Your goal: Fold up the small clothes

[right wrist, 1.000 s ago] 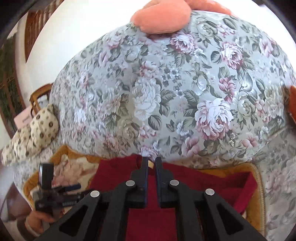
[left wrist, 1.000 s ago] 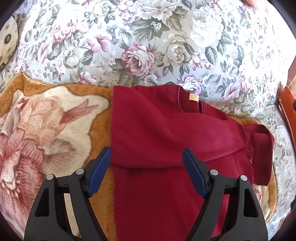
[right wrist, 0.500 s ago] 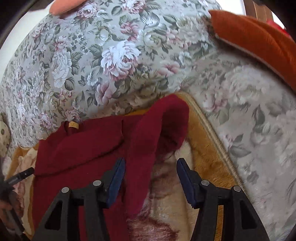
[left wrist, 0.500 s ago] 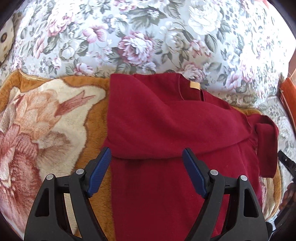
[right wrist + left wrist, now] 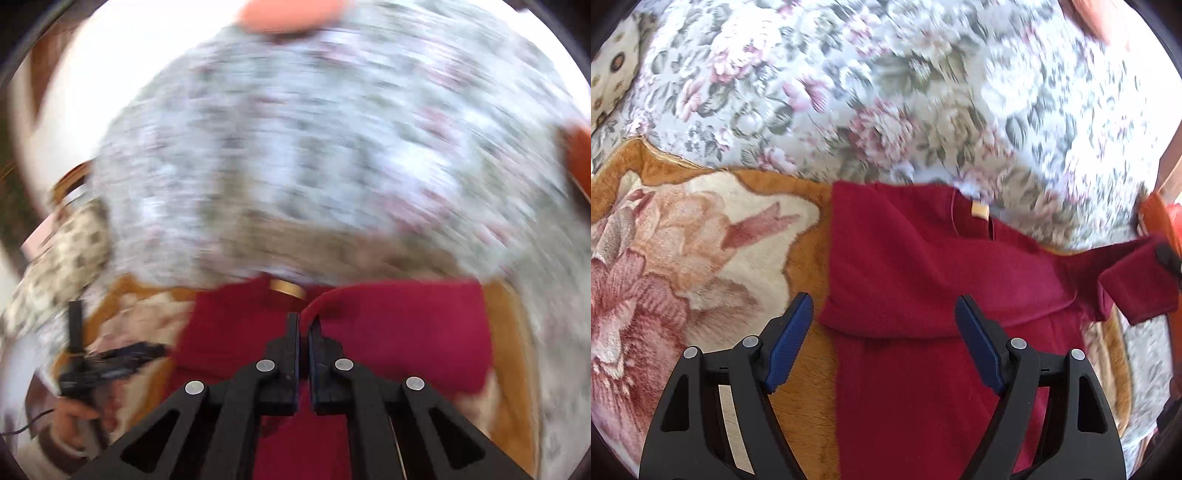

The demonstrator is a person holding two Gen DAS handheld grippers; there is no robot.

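The dark red sweater [image 5: 923, 266] lies on an orange flowered blanket [image 5: 701, 229], just ahead of the left gripper [image 5: 884, 332], whose jaws stand wide apart and hold nothing. The right gripper [image 5: 303, 325] has its jaws closed tight on the sweater's sleeve [image 5: 406, 332]. Beyond is a floral sofa back [image 5: 886, 92].

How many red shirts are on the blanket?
1. The red shirt lies on the orange flowered blanket, collar toward the floral cushion. The right gripper pinches its sleeve. Anything under it would be hidden.
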